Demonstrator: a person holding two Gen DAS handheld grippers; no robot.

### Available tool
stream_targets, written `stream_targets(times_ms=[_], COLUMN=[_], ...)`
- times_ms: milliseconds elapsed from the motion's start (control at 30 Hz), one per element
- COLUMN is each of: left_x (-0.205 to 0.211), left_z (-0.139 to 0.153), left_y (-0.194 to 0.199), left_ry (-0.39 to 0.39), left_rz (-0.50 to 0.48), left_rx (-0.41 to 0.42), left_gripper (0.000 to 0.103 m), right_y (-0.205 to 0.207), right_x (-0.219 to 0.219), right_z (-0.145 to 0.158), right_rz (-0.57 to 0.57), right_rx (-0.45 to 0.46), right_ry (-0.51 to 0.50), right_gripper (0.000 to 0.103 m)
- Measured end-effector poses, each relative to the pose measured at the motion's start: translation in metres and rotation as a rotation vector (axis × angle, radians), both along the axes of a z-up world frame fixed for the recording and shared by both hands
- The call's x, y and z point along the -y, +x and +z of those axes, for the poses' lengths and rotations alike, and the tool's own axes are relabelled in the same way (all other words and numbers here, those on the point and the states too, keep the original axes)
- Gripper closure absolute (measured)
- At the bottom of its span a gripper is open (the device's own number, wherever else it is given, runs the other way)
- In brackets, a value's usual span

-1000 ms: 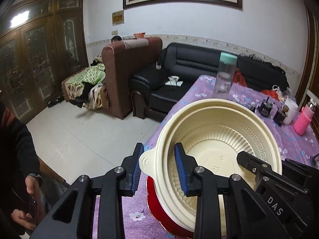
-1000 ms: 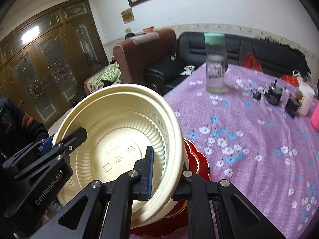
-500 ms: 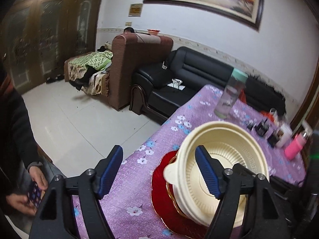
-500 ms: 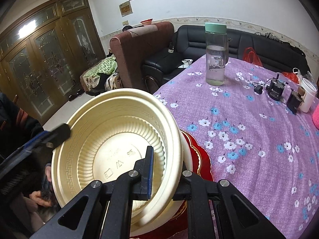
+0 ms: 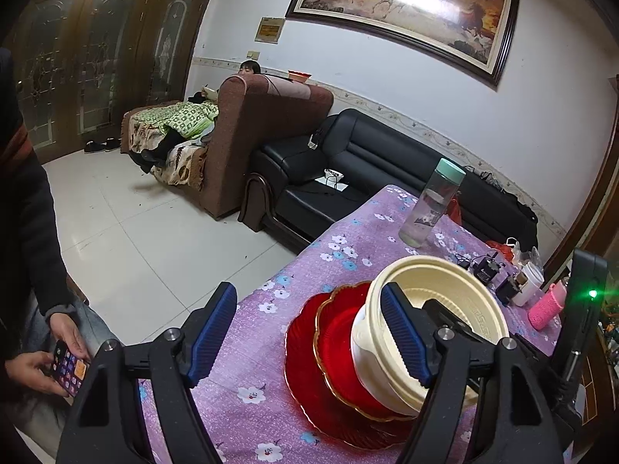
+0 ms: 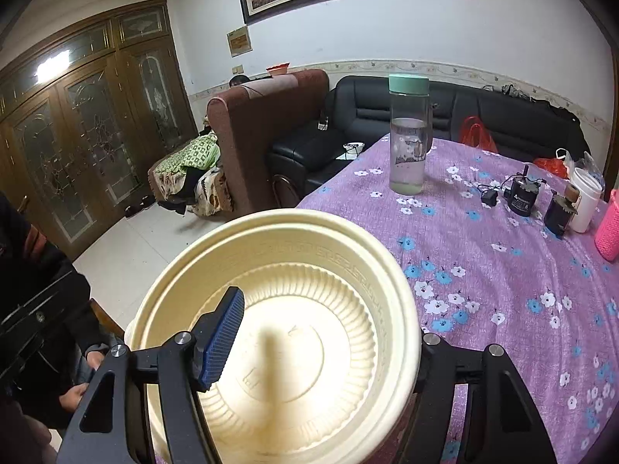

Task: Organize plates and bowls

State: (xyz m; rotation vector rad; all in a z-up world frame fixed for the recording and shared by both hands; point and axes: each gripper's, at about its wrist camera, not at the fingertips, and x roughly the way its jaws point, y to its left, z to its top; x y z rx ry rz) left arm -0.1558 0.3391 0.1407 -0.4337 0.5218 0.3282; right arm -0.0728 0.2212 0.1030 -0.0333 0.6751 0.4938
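A cream plastic bowl (image 5: 456,301) sits nested in a white bowl (image 5: 363,352) on two red gold-rimmed plates (image 5: 309,352), near the table's left edge. My left gripper (image 5: 309,332) stands open just short of the stack, with nothing between its blue pads (image 5: 214,332). In the right wrist view the cream bowl (image 6: 309,270) fills the foreground. My right gripper (image 6: 323,342) straddles the bowl's near rim and its jaws are opening. Its blue left pad (image 6: 224,338) is inside the bowl, clear of the wall. The other finger is outside, hidden by the rim.
The purple flowered tablecloth (image 6: 503,290) carries a clear bottle with a green lid (image 6: 409,135) at the back. Small black devices (image 6: 522,193), a white cup (image 6: 586,201) and a pink bottle (image 6: 609,228) stand far right. A seated person's hand holds a phone (image 5: 67,363) left of the table.
My left gripper let go of the cream bowl's rim, opened wide and drew back to the left. My right gripper released the rim, and the bowl settled level onto the stack.
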Motion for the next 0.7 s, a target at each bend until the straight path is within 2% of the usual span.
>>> stream_targets(times_ms=[200,300,333,500,600,700], left_x=[0.005,0.007,0.007,0.011,0.017,0.028], left_z=[0.003,0.005,0.005,0.008,0.012,0.017], left_y=[-0.007,-0.01,-0.01,-0.014,-0.019,-0.026], left_ry=[0.012,0.016,0.015,0.016,0.062,0.131], left_rz=[0.001,-0.001,-0.002,-0.004,0.016,0.055], left_rx=[0.017,0.026,0.029,0.039,0.053,0.08], left_gripper=[0.026,0.023,0.023,0.023,0.022,0.014], right_y=[-0.003,-0.006,-0.006,-0.005,-0.009,-0.017], right_x=[0.012,0.016,0.016,0.007,0.017,0.031], right_z=[0.008,0.012,0.012,0.003,0.007,0.018], right_rz=[-0.007,-0.01,-0.01,0.011,-0.011,-0.04], right_rx=[0.02,0.03,0.029,0.011,0.036,0.076], right_ry=[0.059,0.082,0.079,0.027,0.06,0.092], right_gripper=[0.03,0.019,0.014,0.013,0.013,0.013])
